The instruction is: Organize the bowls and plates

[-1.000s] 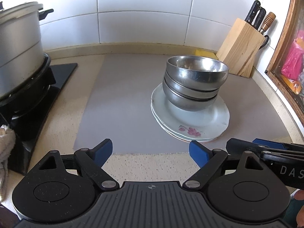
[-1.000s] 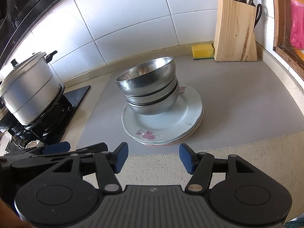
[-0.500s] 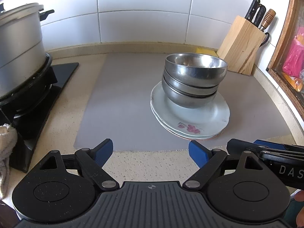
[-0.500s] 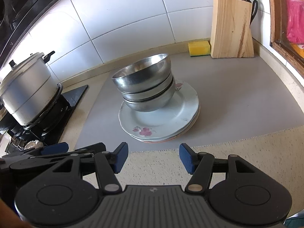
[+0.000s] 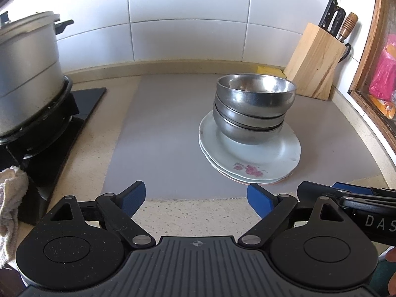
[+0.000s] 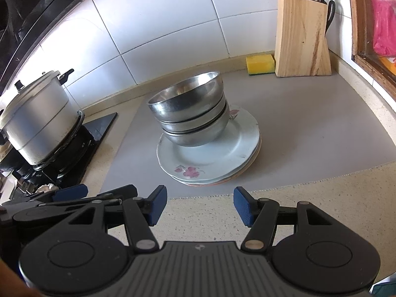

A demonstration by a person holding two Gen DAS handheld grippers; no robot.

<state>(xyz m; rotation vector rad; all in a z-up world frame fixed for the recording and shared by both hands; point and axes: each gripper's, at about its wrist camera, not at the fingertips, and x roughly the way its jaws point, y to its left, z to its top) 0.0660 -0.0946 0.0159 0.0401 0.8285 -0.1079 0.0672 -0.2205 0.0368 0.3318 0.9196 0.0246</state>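
Observation:
Three nested steel bowls (image 5: 255, 106) stand on a stack of pale plates (image 5: 267, 160) with a pink flower print, on a grey mat (image 5: 160, 133). The bowls (image 6: 190, 116) and plates (image 6: 222, 156) also show in the right wrist view. My left gripper (image 5: 196, 195) is open and empty over the counter's front edge, short of the mat and left of the plates. My right gripper (image 6: 199, 203) is open and empty, just in front of the plates. Each gripper shows at the edge of the other's view.
A large lidded metal pot (image 5: 24, 74) sits on a gas stove (image 5: 57, 123) at the left. A wooden knife block (image 5: 314, 69) and a yellow sponge (image 6: 259, 64) stand at the back right by the tiled wall. A cloth (image 5: 10, 198) lies at the near left.
Both grippers have drawn slightly back and up from the stack; the dishes appear a little further off. Both stay open. The bowls and plates have not moved.

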